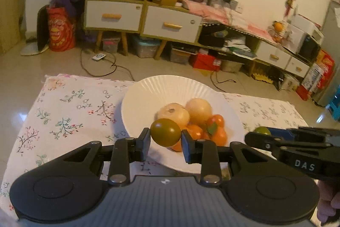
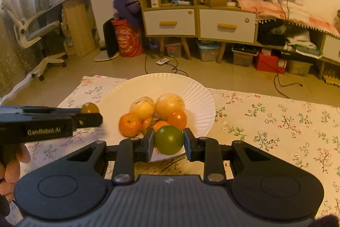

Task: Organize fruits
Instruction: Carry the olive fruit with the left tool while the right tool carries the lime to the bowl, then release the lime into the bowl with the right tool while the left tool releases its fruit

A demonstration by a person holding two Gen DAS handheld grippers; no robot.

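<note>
With bare floral cloth lying open on both sides of the plate, each gripper is clenching a green fruit over the plate's near rim: the left gripper its fruit, the right gripper its own, beside the piled oranges.
</note>
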